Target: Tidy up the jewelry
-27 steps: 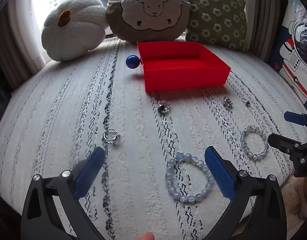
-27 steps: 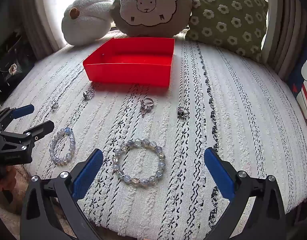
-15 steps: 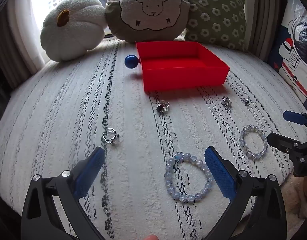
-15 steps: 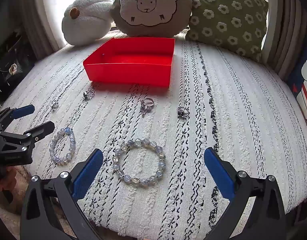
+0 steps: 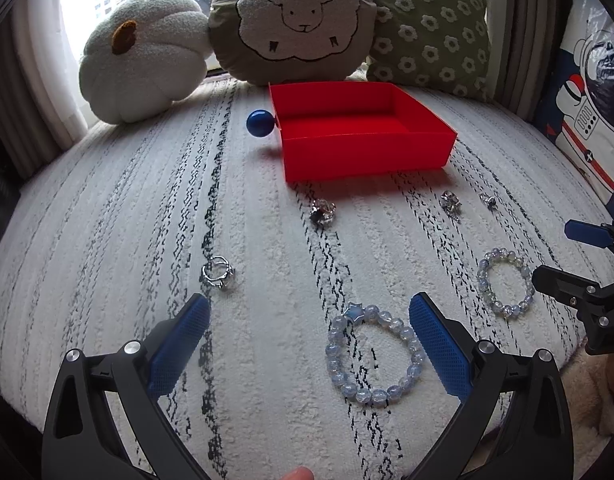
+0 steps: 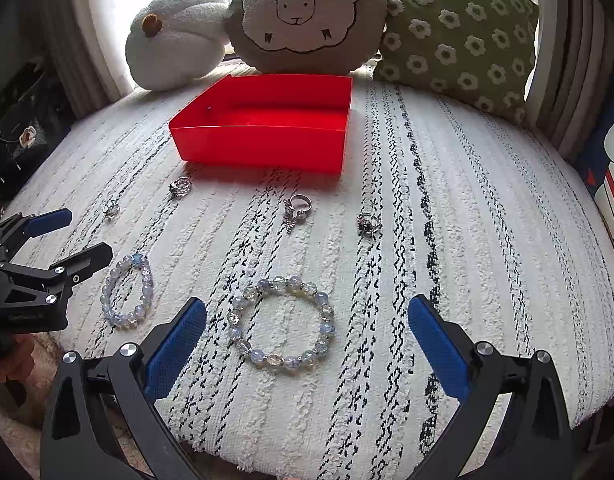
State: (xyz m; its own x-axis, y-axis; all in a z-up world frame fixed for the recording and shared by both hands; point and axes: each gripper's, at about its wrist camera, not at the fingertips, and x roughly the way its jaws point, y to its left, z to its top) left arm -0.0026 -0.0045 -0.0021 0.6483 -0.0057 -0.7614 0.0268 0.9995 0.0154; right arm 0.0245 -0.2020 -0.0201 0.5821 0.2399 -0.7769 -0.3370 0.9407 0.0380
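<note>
Nothing moved since earlier, star bracelet (image 5: 374, 354) under spread left gripper (image 5: 307, 340)

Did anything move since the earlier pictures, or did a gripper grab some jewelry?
Nothing visibly changed. Both grippers, left and right, hang open and empty over the bracelets. The rings lie on the cover, and the red tray holds nothing.

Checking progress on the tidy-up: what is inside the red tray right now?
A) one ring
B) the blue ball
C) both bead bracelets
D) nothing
D: the red tray shows only bare red floor, while both bead bracelets and the rings lie on the white cover.
</note>
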